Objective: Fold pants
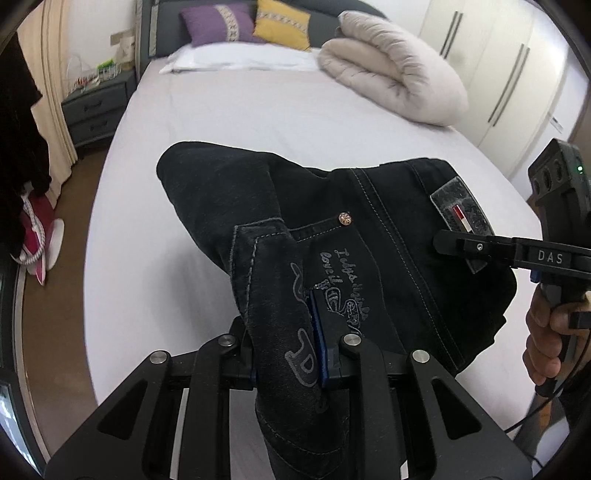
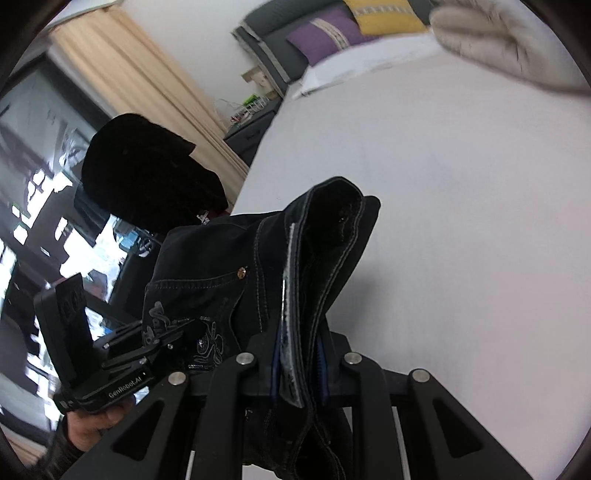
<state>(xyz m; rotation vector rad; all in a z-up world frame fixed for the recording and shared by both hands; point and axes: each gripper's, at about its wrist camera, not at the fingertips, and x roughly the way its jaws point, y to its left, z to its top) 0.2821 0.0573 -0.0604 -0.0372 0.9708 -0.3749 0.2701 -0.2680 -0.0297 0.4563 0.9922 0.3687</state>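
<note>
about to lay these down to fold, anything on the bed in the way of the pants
Nothing visible. The black pants hang gripped in both tongs, left and right, over bare white sheet. The rolled duvet and pillows lie far off near the headboard.

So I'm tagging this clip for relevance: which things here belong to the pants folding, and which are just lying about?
Part of the job:
black pants
left hand-held gripper, clamped on them
right hand-held gripper, clamped on them
bed, the work surface

Just lying about:
rolled duvet
purple cushion
yellow cushion
nightstand
</note>
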